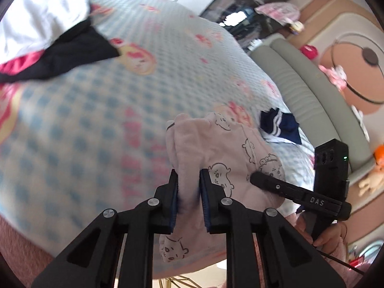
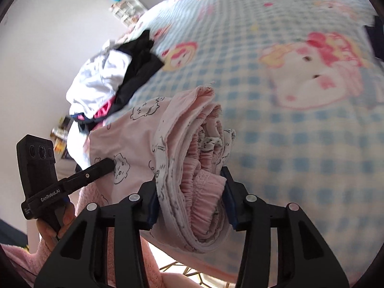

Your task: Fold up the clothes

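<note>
- Left gripper [image 1: 189, 180]: jaws nearly together, pinching a thin fold of the pink garment [image 1: 216, 168]. Cloth runs straight between the blue pads.
- Right gripper [image 2: 190, 187]: jaws about half spread, clamped on the thick bunched end of the same garment [image 2: 192, 168]. Pads press on it from both sides.
- Garment: pale pink, printed with black-outline cartoon faces, folded into several layers. It is held between the two grippers above the near edge of the bed [image 1: 96, 110].
- Right wrist view only: gathered elastic waistband [image 2: 204, 192], lace trim, stacked layer edges at the bundle end.
- Left wrist view only: flat printed side of the garment, one corner sticking up past the jaws.
- Each view catches the other gripper body at the side of the garment, with a hand [image 1: 328, 235] in a fluffy pink sleeve [image 2: 21, 259] on the handle.
- Bed: blue-and-white checked sheet with pink cartoon prints, blurred.
- Clothes pile [image 2: 108, 76] at the far left of the bed: white, black, bit of hot pink. In both views.
- Left view only: navy item with white stripes [image 1: 279, 126] lying on the bed at far right, grey padded headboard [image 1: 312, 91] beyond it, dark cabinet [image 1: 249, 12], pink-and-cream wall panels.
- Right view only: white wall [image 2: 48, 48] at left, shelves far off.
</note>
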### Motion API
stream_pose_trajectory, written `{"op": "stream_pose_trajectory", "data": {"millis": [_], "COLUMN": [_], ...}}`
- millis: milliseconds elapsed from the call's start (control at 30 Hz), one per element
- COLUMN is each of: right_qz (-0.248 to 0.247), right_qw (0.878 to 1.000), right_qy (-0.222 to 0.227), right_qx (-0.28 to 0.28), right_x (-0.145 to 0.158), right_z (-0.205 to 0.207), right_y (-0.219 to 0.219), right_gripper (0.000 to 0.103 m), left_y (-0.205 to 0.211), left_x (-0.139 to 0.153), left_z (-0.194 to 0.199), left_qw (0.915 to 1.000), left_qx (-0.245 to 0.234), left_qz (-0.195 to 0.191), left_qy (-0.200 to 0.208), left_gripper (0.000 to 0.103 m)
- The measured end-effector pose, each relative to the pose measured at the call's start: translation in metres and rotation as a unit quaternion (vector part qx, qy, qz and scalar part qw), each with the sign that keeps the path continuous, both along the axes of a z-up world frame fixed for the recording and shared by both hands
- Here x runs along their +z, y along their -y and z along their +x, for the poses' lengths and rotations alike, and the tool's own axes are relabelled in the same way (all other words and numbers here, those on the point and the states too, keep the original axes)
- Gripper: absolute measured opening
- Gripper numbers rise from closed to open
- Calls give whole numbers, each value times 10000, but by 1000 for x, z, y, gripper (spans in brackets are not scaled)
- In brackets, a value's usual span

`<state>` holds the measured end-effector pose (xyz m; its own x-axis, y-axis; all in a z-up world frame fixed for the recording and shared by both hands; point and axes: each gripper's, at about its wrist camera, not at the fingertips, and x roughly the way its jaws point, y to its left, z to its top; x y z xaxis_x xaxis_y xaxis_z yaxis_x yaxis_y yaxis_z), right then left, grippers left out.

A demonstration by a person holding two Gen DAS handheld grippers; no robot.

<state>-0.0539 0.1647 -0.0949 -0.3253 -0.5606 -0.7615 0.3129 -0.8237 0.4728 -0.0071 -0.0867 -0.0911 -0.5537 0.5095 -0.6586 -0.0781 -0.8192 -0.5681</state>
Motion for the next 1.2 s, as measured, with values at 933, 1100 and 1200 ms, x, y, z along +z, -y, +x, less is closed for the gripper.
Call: {"op": "stream_pose_trajectory", "data": {"millis": [933,1100,1200], "right_qz": [1718,1241,1034], "right_qw": [9796,9858,9911], "right_qy": [-335,-92,103], "right_qx": [-985,-1126,-833], "right_x": [-20,-23,-29], "right_z": [32,31,23], "right_y": [-34,-57,-55], "right_gripper": [54,66,74], "left_y": [-78,-37,-44], "left_x": [-44,-46,-57], "left_z": [-17,-17,-28], "left_qw": [9842,9973,9973], "left_qx": [-79,79,-238], "left_qz": [-1741,-546,-194], "left_qy": [312,488,667], "left_gripper": [45,51,54]}}
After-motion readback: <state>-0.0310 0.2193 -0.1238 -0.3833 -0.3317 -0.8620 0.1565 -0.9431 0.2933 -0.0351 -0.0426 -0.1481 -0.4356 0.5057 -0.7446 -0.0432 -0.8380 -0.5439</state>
